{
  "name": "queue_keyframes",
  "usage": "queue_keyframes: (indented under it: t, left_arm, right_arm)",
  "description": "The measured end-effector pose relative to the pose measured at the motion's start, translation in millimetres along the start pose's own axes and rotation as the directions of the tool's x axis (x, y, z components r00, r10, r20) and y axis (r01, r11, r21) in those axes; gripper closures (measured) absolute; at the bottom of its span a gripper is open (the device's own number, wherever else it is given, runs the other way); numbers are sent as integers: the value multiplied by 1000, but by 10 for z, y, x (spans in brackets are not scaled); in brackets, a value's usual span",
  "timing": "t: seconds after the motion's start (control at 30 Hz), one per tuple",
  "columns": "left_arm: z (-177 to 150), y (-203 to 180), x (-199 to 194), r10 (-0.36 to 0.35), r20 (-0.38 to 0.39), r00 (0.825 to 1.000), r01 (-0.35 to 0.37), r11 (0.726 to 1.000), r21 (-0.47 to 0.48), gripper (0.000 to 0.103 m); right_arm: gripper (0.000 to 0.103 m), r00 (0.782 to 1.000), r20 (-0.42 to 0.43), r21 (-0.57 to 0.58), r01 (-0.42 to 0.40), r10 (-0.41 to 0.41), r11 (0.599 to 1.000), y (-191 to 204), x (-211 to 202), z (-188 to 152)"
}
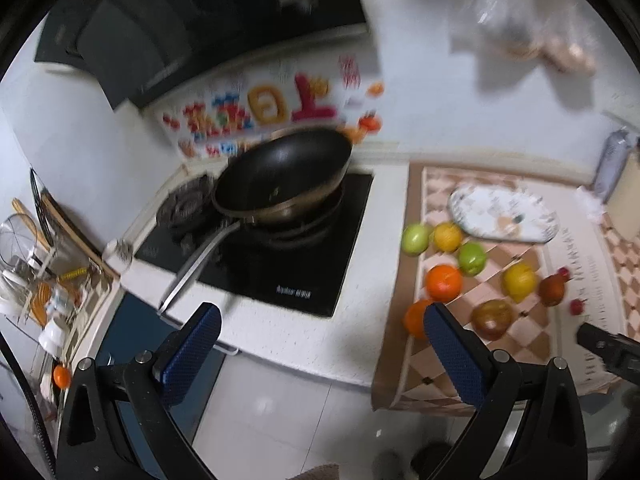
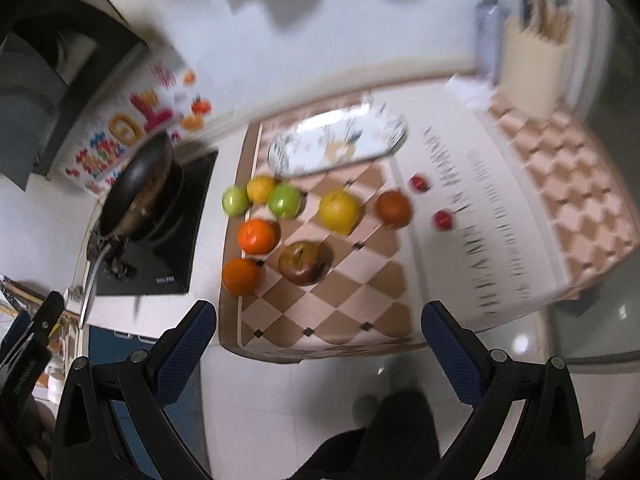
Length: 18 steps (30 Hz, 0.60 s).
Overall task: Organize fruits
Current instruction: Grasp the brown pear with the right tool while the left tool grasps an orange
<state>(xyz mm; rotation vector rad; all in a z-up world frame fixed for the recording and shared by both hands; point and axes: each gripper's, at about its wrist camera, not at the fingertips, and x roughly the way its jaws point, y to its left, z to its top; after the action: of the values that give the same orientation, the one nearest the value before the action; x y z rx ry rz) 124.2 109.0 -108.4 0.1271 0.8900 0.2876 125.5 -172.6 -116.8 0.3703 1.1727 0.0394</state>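
Several fruits lie on a checkered mat [image 2: 344, 304] on the counter: two green apples [image 2: 284, 200], two oranges [image 2: 256, 236], a yellow fruit [image 2: 340, 210], a brown fruit [image 2: 304, 262], a reddish-brown fruit [image 2: 394, 208] and two small red fruits [image 2: 442, 220]. A patterned oval plate [image 2: 340, 144] sits empty behind them. The fruits [image 1: 444, 282] and plate [image 1: 504, 218] also show in the left wrist view. My left gripper [image 1: 320, 344] is open and empty, held above the counter edge near the stove. My right gripper [image 2: 320, 344] is open and empty, short of the mat's front edge.
A black wok [image 1: 280, 176] sits on the black stove [image 1: 280, 264] left of the mat. A dish rack [image 1: 44, 272] stands far left. A cream utensil holder [image 2: 532, 60] stands at the back right. The white floor [image 2: 320, 392] lies below the counter edge.
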Motion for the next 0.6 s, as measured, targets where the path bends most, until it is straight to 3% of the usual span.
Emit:
queue_keyframes:
  t: [0.13, 0.23, 0.37, 0.5, 0.6]
  left_arm:
    - [84, -98, 524, 9, -116, 993, -10, 1000, -9, 0]
    - [177, -234, 929, -22, -224, 974, 17, 1000, -26, 0]
    - [291, -479, 1543, -116, -396, 911, 91, 993, -81, 0]
    - [375, -807, 2002, -184, -500, 846, 157, 983, -97, 1]
    - [415, -1153, 2252, -229, -549, 804, 231, 971, -68, 1]
  right_arm:
    - [0, 993, -116, -47, 7, -13, 999, 119, 945, 213]
    - [2, 982, -182, -101, 25, -43, 995, 209, 1612, 326]
    - [7, 963, -265, -149, 3, -43, 989, 316, 2190, 385]
    - [33, 949, -308, -215, 4, -71, 977, 393, 2471, 402]
    - [33, 941, -331, -193, 2, -67, 981, 253, 2465, 437]
